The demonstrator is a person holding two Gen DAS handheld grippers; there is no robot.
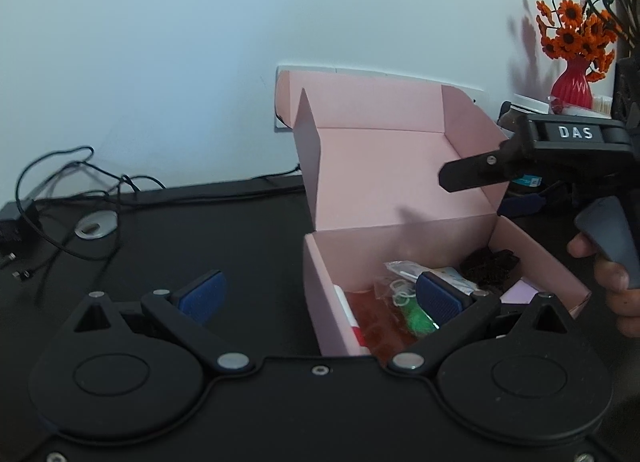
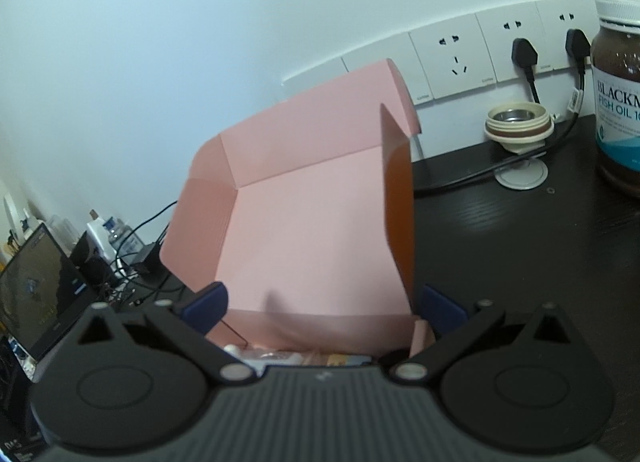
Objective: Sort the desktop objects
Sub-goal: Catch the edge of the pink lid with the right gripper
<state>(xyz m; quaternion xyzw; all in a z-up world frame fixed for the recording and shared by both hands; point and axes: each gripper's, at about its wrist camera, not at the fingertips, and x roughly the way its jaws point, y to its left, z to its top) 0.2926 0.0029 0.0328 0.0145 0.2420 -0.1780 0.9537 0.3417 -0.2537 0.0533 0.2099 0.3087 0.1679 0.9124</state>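
- Where the dark wood-grain desk [image 2: 520, 246] met the pale wall, an open pink cardboard box [image 1: 400, 182] stood with its lid raised upright against the wall.
- Both grippers were near this box: the left gripper [image 1: 320, 294] hung low at its front left corner, blue pads spread wide, one pad [image 1: 438, 296] over the box's contents and the other outside its left wall, holding nothing.
- From the right wrist view, the right gripper [image 2: 322, 308] sat over the box, blue pads wide apart on either side of the lid's right flap, gripping nothing.
- Inside the box lay sorted items: a clear plastic packet [image 1: 400, 278], something bright green [image 1: 420, 320], and a crumpled black object [image 1: 490, 264].
- A brown fish oil bottle with a white cap [image 2: 618, 98] stood on the desk to the right of the box.
- A red ribbed vase of orange flowers [image 1: 572, 82] stood further back.
- A row of white wall sockets [image 2: 456, 58] ran behind the lid, with two black plugs in it.
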